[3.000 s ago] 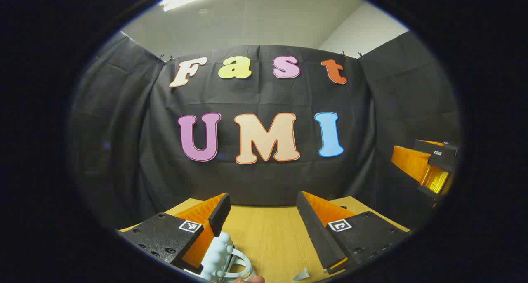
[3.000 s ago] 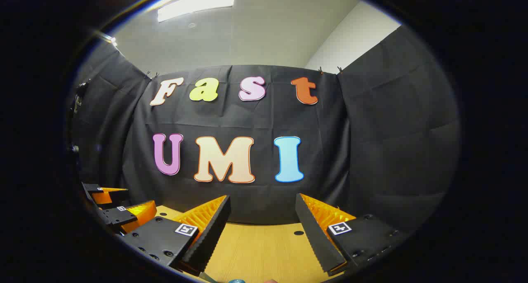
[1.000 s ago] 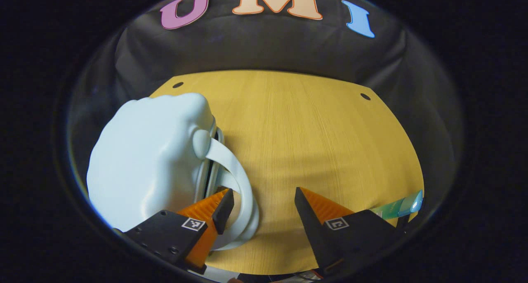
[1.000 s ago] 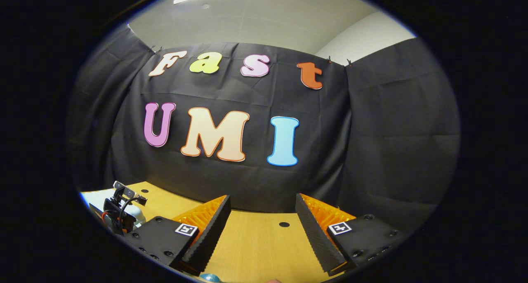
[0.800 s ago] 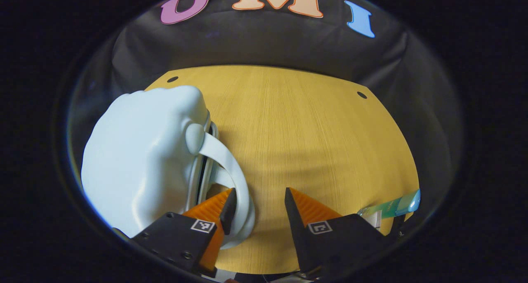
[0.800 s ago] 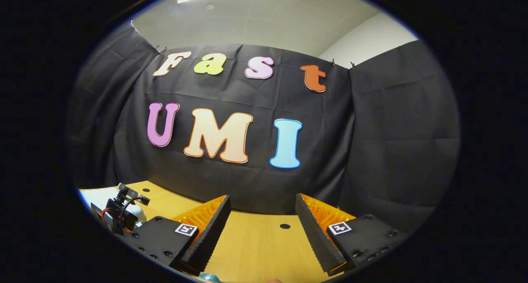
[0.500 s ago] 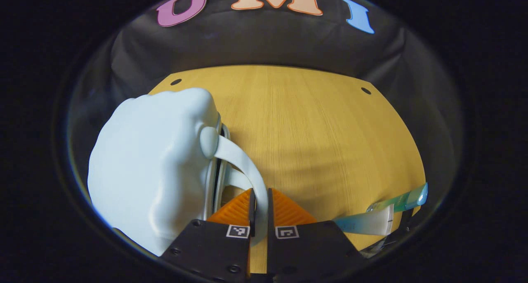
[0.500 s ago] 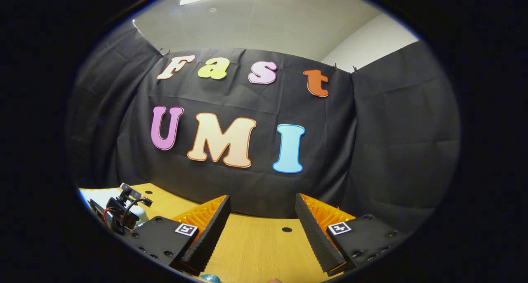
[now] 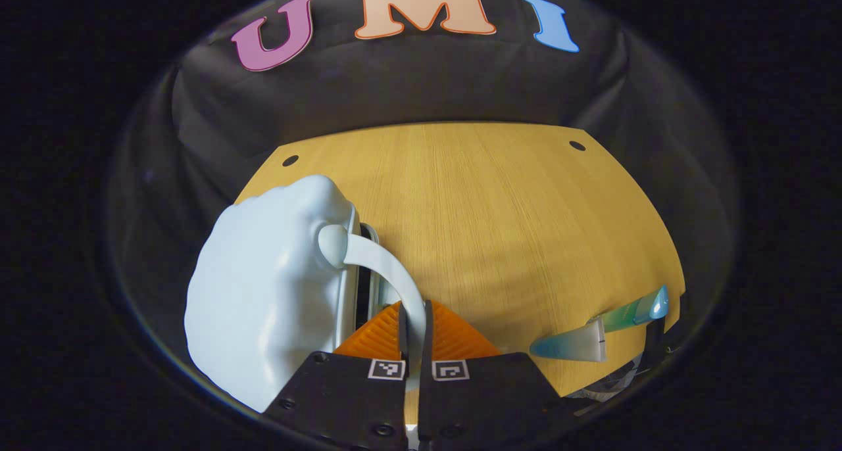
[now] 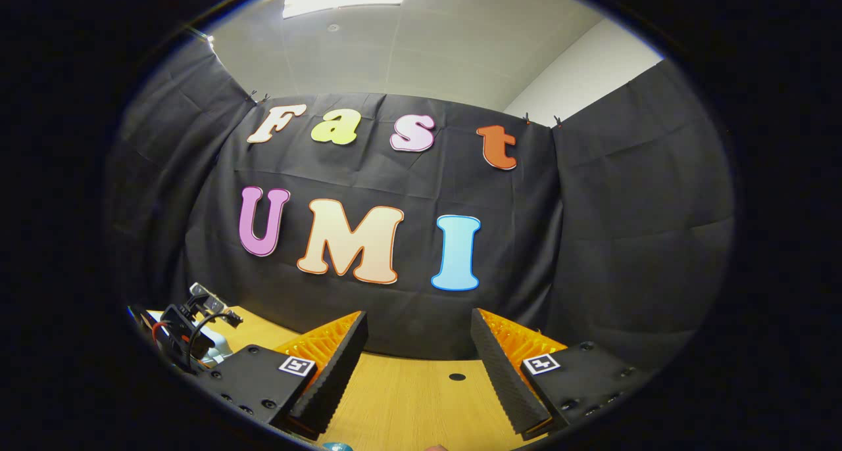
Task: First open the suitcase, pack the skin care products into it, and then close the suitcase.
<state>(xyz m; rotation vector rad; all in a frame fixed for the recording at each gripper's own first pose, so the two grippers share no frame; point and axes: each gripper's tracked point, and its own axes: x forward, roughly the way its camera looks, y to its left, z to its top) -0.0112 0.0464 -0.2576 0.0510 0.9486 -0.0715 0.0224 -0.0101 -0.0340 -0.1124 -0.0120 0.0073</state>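
A pale blue, bumpy-shelled suitcase (image 9: 263, 293) lies at the left of the wooden table (image 9: 500, 201) in the left gripper view. Its white arched handle (image 9: 385, 263) runs down between my left gripper's fingers, and the left gripper (image 9: 413, 323) is shut on it. A narrow dark slit shows between the two shells beside the handle. Two skin care tubes lie at the right: a white-and-teal one (image 9: 575, 344) and a green one (image 9: 631, 309). In the right gripper view my right gripper (image 10: 419, 369) hangs open over the table, holding nothing.
The right gripper view catches the back of the left gripper (image 10: 187, 329), with its cables, low on the left. A small teal object (image 10: 335, 446) peeks in at the bottom edge. The table has small holes (image 9: 577, 145) near its far corners, and black cloth surrounds it.
My left gripper dropped from facing the wall to the suitcase and went from open to shut on the handle. The suitcase has shifted slightly right. The right gripper has barely moved.
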